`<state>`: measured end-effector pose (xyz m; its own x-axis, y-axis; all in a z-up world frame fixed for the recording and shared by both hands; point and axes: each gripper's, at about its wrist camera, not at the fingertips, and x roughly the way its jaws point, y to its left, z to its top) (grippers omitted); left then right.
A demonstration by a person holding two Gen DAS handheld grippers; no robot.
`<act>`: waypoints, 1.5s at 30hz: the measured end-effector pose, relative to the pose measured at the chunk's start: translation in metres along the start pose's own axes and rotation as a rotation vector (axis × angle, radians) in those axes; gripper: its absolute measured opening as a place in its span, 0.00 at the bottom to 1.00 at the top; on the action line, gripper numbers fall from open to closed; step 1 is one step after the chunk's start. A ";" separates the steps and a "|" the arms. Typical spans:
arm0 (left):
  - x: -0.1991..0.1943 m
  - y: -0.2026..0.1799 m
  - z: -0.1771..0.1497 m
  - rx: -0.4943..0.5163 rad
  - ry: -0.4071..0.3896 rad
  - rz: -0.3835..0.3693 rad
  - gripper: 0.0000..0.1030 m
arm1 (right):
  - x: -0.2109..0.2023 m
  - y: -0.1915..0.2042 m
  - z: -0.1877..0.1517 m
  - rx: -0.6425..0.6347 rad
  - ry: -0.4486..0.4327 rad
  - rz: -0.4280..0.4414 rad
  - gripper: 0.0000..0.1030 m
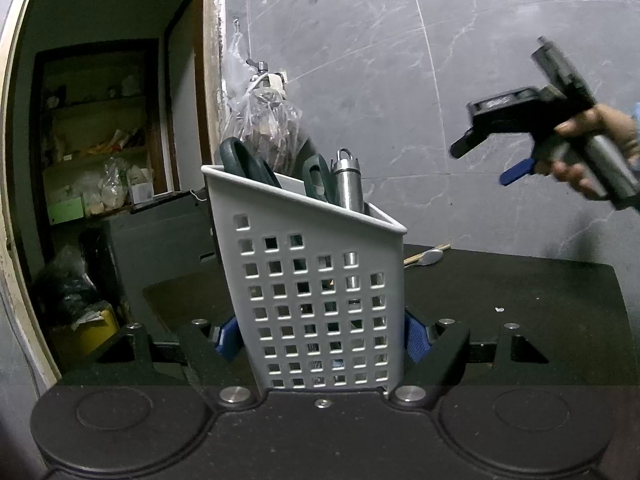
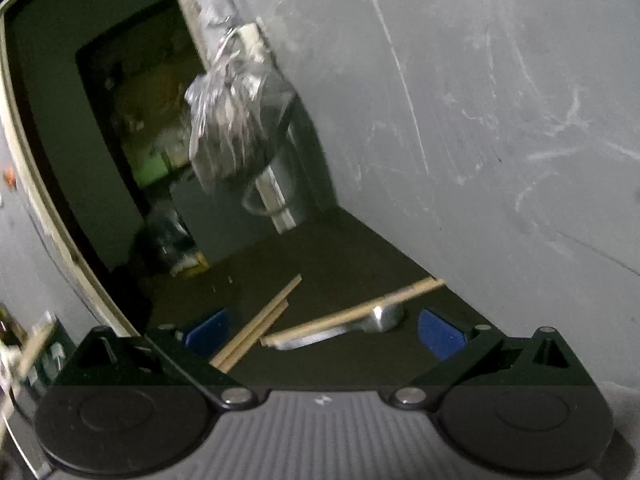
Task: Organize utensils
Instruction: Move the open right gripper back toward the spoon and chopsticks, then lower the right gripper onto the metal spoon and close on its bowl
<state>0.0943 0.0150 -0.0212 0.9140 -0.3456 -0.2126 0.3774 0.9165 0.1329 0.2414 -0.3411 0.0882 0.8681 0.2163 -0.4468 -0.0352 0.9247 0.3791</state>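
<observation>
My left gripper (image 1: 324,338) is shut on a white perforated utensil holder (image 1: 320,300), its blue pads pressing both sides near the base. Two dark green handles (image 1: 244,160) and a steel handle (image 1: 348,184) stick out of the holder. My right gripper (image 1: 488,160) hangs in the air at the upper right, held by a person's hand (image 1: 588,136). In the right wrist view that gripper (image 2: 324,334) is open and holds nothing. Below it on the dark table (image 2: 340,248) lie a metal spoon (image 2: 380,316) and loose wooden chopsticks (image 2: 260,324).
A clear plastic bag (image 1: 264,120) hangs on the grey marble wall behind the holder. To the left, a doorway shows cluttered shelves (image 1: 100,132), with a dark grey box (image 1: 160,232) beside the table. The table's left edge drops off near the chopsticks.
</observation>
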 end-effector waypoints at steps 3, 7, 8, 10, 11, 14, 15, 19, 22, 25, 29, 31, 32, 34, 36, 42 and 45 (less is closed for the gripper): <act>0.000 0.000 0.001 -0.001 0.001 0.000 0.76 | 0.031 -0.008 0.006 -0.003 0.030 -0.022 1.00; 0.001 0.000 0.001 0.004 0.001 0.001 0.76 | 0.076 -0.024 -0.002 0.032 0.110 -0.023 1.00; 0.001 -0.001 0.001 0.006 0.001 0.003 0.76 | 0.086 -0.028 -0.006 0.048 0.125 -0.022 1.00; 0.001 -0.001 0.002 0.009 0.003 0.006 0.76 | 0.100 -0.033 -0.013 0.065 0.138 -0.027 1.00; 0.001 -0.001 0.002 0.009 0.004 0.007 0.76 | 0.105 -0.035 -0.016 0.074 0.144 -0.027 1.00; 0.001 -0.002 0.002 0.008 0.003 0.010 0.76 | 0.122 -0.041 -0.022 0.112 0.142 -0.030 1.00; 0.001 -0.003 0.002 0.008 0.003 0.011 0.76 | 0.128 -0.043 -0.022 0.118 0.140 -0.035 1.00; 0.001 -0.004 0.002 0.009 0.003 0.012 0.76 | 0.147 -0.056 -0.023 0.165 0.130 -0.060 0.97; 0.001 -0.004 0.002 0.009 0.003 0.011 0.76 | 0.158 -0.067 -0.025 0.223 0.129 -0.050 0.89; 0.001 -0.004 0.002 0.009 0.004 0.011 0.76 | 0.162 -0.073 -0.027 0.221 0.087 -0.056 0.78; 0.001 -0.004 0.002 0.008 0.004 0.012 0.76 | 0.164 -0.076 -0.030 0.215 0.078 -0.059 0.56; 0.001 -0.004 0.002 0.010 0.004 0.012 0.76 | 0.165 -0.076 -0.030 0.198 0.076 -0.066 0.52; 0.001 -0.004 0.002 0.010 0.004 0.012 0.76 | 0.166 -0.074 -0.030 0.181 0.076 -0.074 0.50; 0.001 -0.004 0.002 0.009 0.004 0.011 0.76 | 0.167 -0.068 -0.029 0.131 0.084 -0.115 0.40; 0.000 -0.004 0.002 0.009 0.004 0.011 0.76 | 0.168 -0.061 -0.031 0.071 0.096 -0.148 0.25; 0.000 -0.004 0.002 0.009 0.004 0.012 0.76 | 0.164 -0.055 -0.034 0.021 0.120 -0.121 0.11; 0.001 -0.004 0.003 0.009 0.004 0.012 0.76 | 0.155 -0.053 -0.038 0.015 0.139 -0.081 0.10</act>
<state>0.0938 0.0104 -0.0193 0.9178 -0.3339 -0.2149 0.3680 0.9185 0.1444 0.3595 -0.3451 -0.0319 0.7912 0.1831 -0.5836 0.0403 0.9364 0.3485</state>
